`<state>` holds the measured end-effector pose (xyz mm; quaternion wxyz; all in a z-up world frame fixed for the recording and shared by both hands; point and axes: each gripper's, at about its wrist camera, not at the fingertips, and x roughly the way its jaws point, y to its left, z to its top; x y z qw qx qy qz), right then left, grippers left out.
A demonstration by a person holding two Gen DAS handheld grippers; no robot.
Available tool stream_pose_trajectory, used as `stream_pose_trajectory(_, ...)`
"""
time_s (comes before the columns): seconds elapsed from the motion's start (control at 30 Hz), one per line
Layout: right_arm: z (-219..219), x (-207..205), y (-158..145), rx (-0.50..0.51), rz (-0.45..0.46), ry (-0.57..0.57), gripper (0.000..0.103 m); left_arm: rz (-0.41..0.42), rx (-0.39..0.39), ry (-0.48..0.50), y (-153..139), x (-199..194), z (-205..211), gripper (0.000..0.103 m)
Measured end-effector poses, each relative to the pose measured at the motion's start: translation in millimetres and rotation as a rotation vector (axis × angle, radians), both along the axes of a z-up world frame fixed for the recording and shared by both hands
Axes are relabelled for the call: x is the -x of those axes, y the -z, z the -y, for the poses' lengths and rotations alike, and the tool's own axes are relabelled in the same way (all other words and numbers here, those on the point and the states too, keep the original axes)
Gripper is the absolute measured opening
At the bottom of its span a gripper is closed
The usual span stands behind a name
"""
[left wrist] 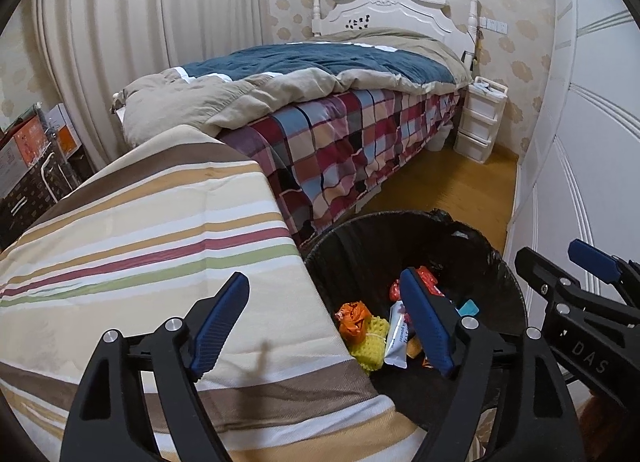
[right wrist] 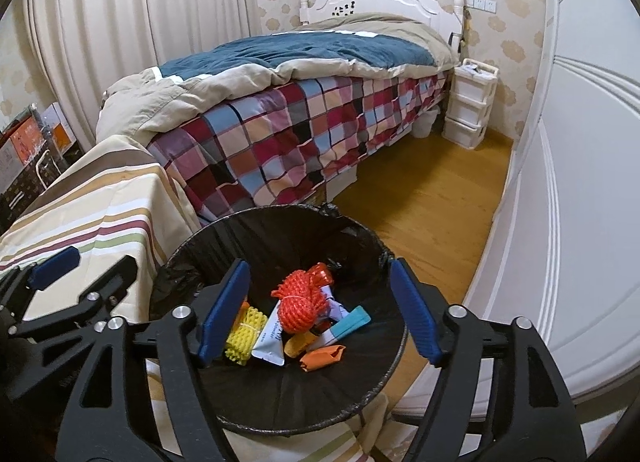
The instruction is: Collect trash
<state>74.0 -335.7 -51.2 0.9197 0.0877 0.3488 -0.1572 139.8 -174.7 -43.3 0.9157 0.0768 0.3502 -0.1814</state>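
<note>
1. Step in hand, by judgement: dropping collected trash into the black-lined bin (right wrist: pixel 280 238) beside the striped worktop (left wrist: pixel 160 230). Worth confirming that nothing clings to either set of pads before pulling away.
2. Trash already in the bin bottom: red net ball (right wrist: pixel 298 308), yellow foam net (right wrist: pixel 242 336), white powder sachet (right wrist: pixel 270 342), orange wrapper (right wrist: pixel 322 358), teal strip (right wrist: pixel 352 322). All inside the liner, none hanging over the rim.
3. Right claw (right wrist: pixel 320 310): spread wide directly over the bin mouth, nothing between the blue pads (right wrist: pixel 224 314); the trash seen between them lies lower down in the bin, not gripped.
4. Left claw (left wrist: pixel 324 318): likewise wide and empty, straddling the worktop edge, one finger over the striped cloth, the other over the bin.
5. Pose: both claws tilted downward and forward, side by side, the right one showing at the right edge of the left wrist view, the left one at the left edge of the right wrist view.
6. To do well: lift straight up clear of the rim before swinging aside, so the loose liner edge is not snagged; keep the left finger off the cloth.
7. Striped worktop looks bare of trash in the visible part; likely near completion, though the area under the claws stays hidden.
</note>
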Motion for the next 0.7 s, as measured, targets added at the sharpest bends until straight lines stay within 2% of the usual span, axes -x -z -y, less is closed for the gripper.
stream_pose_trajectory(0.1,-1,4,-3,0.011,0.007,0.012,0.080,0.016,0.009,-0.008,-6,3,-3,0.079)
stream_pose_trajectory(0.17,-3,8,-6,0.015,0.014,0.014,0.087,0.030,0.014,-0.011,-10,7,-6,0.080)
stream_pose_trajectory(0.37,-13,22,-16,0.053,0.046,0.032,0.096,0.069,0.022,-0.029,-22,19,-16,0.083)
stream_pose_trajectory(0.7,-28,49,-30,0.062,0.078,0.034,0.098,0.111,0.022,-0.075,-37,45,-43,0.087)
